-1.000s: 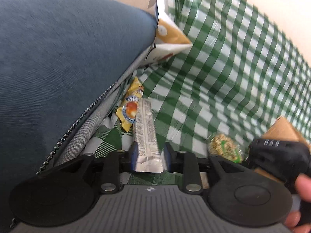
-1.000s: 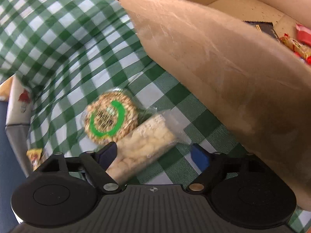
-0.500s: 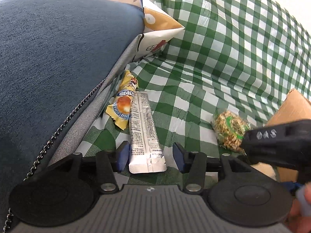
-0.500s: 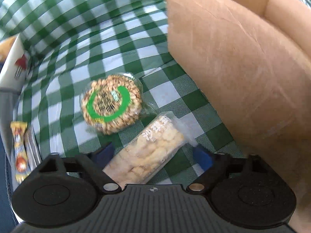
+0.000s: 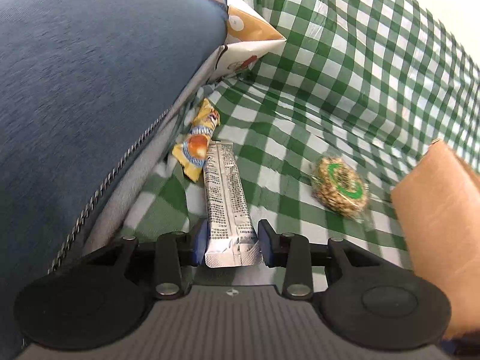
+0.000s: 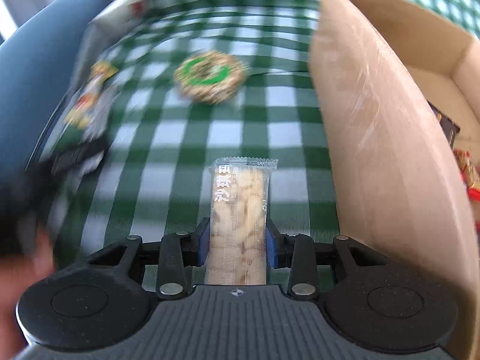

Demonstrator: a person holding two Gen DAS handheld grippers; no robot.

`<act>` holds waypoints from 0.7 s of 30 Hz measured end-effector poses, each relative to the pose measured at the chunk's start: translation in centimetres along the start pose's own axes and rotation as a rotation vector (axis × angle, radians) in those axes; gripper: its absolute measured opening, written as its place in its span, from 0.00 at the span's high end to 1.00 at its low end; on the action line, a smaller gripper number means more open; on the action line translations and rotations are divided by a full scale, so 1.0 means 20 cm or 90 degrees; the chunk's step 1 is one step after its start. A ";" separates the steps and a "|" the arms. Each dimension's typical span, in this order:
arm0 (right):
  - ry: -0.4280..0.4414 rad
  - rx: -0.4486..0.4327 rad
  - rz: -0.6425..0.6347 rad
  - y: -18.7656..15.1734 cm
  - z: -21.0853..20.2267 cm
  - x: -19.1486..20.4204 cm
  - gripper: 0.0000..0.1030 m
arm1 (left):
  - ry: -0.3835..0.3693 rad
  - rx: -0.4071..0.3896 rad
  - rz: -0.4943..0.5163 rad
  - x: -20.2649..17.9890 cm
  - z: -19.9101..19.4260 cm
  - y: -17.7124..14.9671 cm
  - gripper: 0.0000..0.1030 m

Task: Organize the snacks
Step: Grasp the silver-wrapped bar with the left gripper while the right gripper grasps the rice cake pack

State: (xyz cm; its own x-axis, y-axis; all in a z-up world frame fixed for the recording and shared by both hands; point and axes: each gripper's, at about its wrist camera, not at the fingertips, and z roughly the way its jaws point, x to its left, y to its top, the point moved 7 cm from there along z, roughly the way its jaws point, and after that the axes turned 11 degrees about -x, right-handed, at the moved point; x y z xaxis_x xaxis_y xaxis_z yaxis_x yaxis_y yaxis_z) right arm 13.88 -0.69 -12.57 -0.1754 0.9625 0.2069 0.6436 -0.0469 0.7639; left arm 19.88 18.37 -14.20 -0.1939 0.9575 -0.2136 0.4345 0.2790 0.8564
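Observation:
A silver-wrapped snack bar [image 5: 226, 198] lies on the green checked cloth [image 5: 330, 90], its near end between the blue pads of my left gripper [image 5: 232, 243]. The jaws are closing and the pads touch both edges of the wrapper. My right gripper [image 6: 237, 243] is closing too, its pads pressing a clear-wrapped crisp bar [image 6: 238, 210] that sticks straight forward above the cloth. A round seed cake with a green ring [image 5: 339, 187] [image 6: 210, 78] lies between the two grippers. A yellow snack packet [image 5: 198, 144] rests beside the silver bar.
A blue zippered cushion [image 5: 90, 90] crowds the left side, with a white-and-orange bag [image 5: 252, 39] behind it. An open cardboard box [image 6: 375, 120] [image 5: 435, 210] stands at the right, holding a dark packet [image 6: 447, 126] and red packets [image 6: 468, 177]. A blurred hand [image 6: 36, 258] shows at lower left.
My right gripper shut on the crisp bar, rolled so the bar points straight ahead, and left the left wrist view. My left gripper's jaws widened briefly, then came back in on the silver bar.

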 end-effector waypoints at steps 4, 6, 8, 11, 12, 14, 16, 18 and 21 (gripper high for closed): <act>0.038 -0.026 -0.079 -0.13 -0.15 0.04 0.63 | -0.023 0.026 -0.038 -0.03 -0.11 -0.03 0.61; 0.046 -0.038 -0.095 -0.19 -0.20 0.03 0.63 | -0.040 0.036 -0.050 -0.06 -0.19 -0.06 0.61; 0.051 -0.047 -0.097 -0.23 -0.25 0.02 0.63 | -0.060 0.040 -0.050 -0.11 -0.27 -0.08 0.61; 0.070 -0.065 -0.088 -0.29 -0.31 -0.01 0.63 | -0.077 0.059 -0.063 -0.14 -0.38 -0.14 0.61; 0.076 -0.072 -0.087 -0.32 -0.33 -0.02 0.63 | -0.080 0.068 -0.071 -0.14 -0.41 -0.16 0.61; 0.086 -0.079 -0.084 -0.37 -0.35 -0.04 0.63 | -0.087 0.093 -0.085 -0.13 -0.46 -0.20 0.61; 0.087 -0.082 -0.084 -0.41 -0.36 -0.05 0.63 | -0.091 0.118 -0.088 -0.14 -0.50 -0.24 0.61; 0.083 -0.087 -0.086 -0.43 -0.36 -0.05 0.63 | -0.089 0.132 -0.078 -0.15 -0.54 -0.26 0.61; 0.086 -0.094 -0.074 -0.44 -0.34 -0.07 0.63 | -0.077 0.146 -0.058 -0.18 -0.58 -0.29 0.61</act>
State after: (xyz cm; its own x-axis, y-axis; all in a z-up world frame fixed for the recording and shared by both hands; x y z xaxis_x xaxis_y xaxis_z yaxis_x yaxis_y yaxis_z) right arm 3.39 -3.37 -15.54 -0.3466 0.9195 0.1856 0.4994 0.0134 0.8663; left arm 7.85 12.44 -12.83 -0.1415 0.9255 -0.3514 0.6108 0.3610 0.7047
